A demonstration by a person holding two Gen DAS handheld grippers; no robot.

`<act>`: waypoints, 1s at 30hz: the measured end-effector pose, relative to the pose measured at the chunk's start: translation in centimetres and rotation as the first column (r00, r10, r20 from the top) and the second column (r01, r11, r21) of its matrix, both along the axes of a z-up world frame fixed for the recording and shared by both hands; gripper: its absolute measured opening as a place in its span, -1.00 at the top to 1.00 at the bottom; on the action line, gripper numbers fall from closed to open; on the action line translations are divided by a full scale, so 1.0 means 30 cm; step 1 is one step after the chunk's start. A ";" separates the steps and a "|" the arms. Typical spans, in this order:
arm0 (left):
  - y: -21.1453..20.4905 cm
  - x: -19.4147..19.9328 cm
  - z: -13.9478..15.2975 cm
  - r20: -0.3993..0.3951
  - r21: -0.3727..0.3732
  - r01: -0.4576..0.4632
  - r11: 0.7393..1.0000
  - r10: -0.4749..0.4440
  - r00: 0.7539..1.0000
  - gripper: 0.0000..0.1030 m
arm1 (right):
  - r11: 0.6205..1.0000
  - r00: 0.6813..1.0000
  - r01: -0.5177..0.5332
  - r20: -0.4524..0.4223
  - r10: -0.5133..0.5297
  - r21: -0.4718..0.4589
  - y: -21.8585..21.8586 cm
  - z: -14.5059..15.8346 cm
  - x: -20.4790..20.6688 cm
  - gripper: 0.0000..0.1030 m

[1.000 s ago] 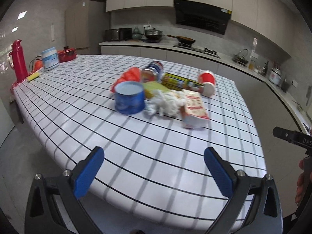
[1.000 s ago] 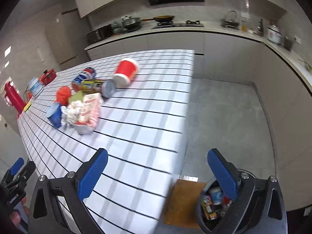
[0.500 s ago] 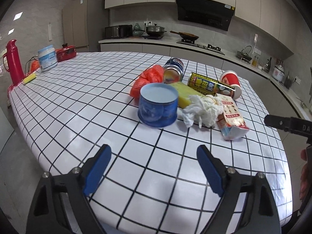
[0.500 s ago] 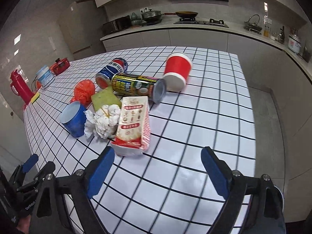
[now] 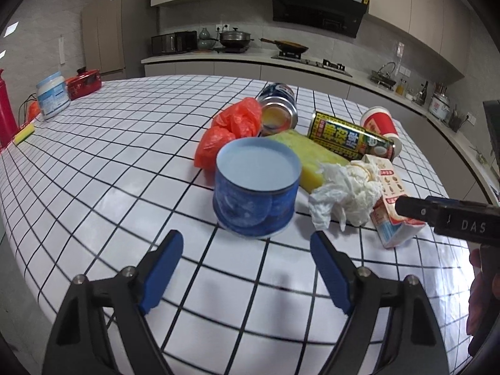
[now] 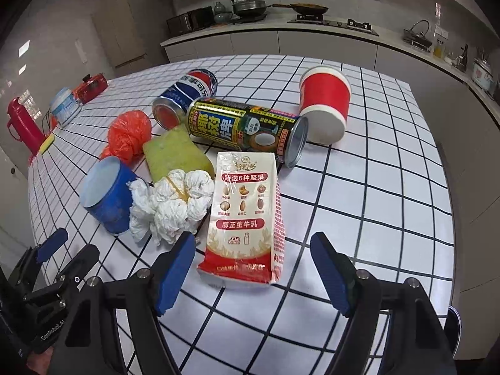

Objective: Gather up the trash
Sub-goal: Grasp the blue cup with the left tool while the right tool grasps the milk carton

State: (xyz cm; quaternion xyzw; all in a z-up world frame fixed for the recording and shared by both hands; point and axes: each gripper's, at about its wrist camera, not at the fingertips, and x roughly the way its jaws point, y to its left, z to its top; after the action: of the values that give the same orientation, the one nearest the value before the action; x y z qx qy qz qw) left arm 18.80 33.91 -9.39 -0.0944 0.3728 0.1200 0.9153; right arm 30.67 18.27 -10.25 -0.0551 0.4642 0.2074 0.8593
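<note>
Trash is heaped on the checked table (image 5: 109, 162). My left gripper (image 5: 245, 245) hovers just in front of a blue tub (image 5: 256, 187); its jaws are closing with nothing between them. In the right wrist view, my right gripper (image 6: 253, 242) is closing around the near end of a milk carton (image 6: 247, 206), and the pads stand clear of its sides. Around these lie crumpled white tissue (image 6: 172, 206), a green sponge (image 6: 175, 153), an orange plastic bag (image 6: 129, 134), a Pepsi can (image 6: 187, 93), a coconut drink can (image 6: 247, 128) and a red paper cup (image 6: 325, 103).
At the table's far left stand a red thermos (image 5: 4, 106), a white jar (image 5: 51, 95), a red pot (image 5: 84, 82) and a yellow sponge (image 5: 26, 132). A kitchen counter (image 5: 250, 59) with a stove runs behind. The table's right edge drops to grey floor (image 6: 468, 187).
Both grippers have come in over the table toward the pile and narrowed their jaws. The floor bin that the right wrist view showed has left the frame.
</note>
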 end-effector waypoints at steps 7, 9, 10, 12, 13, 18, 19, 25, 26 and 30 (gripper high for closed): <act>0.020 0.095 -0.011 -0.023 -0.027 0.033 0.999 -0.033 0.999 -0.60 | 0.999 0.999 0.014 -0.030 -0.015 -0.037 0.052 -0.046 0.059 -0.33; 0.026 0.121 -0.016 -0.034 -0.037 0.042 0.998 -0.043 0.999 -0.60 | 0.999 0.999 0.015 -0.039 -0.017 -0.046 0.066 -0.059 0.076 -0.31; 0.032 0.135 -0.016 -0.035 -0.041 0.044 0.998 -0.045 0.998 -0.60 | 0.998 0.999 0.018 -0.044 -0.021 -0.053 0.069 -0.064 0.084 -0.29; 0.040 0.157 -0.015 -0.035 -0.049 0.054 0.997 -0.056 0.998 -0.60 | 0.998 0.998 0.037 -0.050 -0.040 -0.054 0.055 -0.070 0.099 -0.26; 0.041 0.165 -0.016 -0.036 -0.050 0.059 0.997 -0.061 0.998 -0.60 | 0.997 0.997 0.049 -0.049 -0.052 -0.057 0.044 -0.070 0.105 -0.26; 0.032 0.212 -0.030 -0.054 -0.047 0.084 0.995 -0.087 0.995 -0.60 | 0.996 0.995 0.074 -0.057 -0.076 -0.046 0.021 -0.073 0.137 -0.26; 0.030 0.219 -0.034 -0.058 -0.050 0.086 0.995 -0.089 0.994 -0.60 | 0.996 0.996 0.072 -0.056 -0.074 -0.045 0.025 -0.073 0.139 -0.26; 0.047 0.237 -0.049 -0.091 -0.075 0.080 0.994 -0.087 0.992 -0.56 | 0.996 0.997 0.064 -0.045 -0.067 -0.058 0.052 -0.074 0.157 -0.25; 0.048 0.237 -0.049 -0.092 -0.074 0.080 0.994 -0.087 0.992 -0.56 | 0.996 0.997 0.063 -0.044 -0.066 -0.060 0.053 -0.074 0.160 -0.24; 0.053 0.229 -0.044 -0.084 -0.076 0.073 0.994 -0.080 0.993 -0.53 | 0.997 0.998 0.054 -0.038 -0.056 -0.062 0.049 -0.075 0.161 -0.21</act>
State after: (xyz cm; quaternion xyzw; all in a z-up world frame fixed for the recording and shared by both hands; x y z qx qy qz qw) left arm 25.68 35.49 -10.71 -0.1081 0.4197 0.0751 0.8981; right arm 35.50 19.75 -12.50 -0.0646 0.4887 0.1705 0.8532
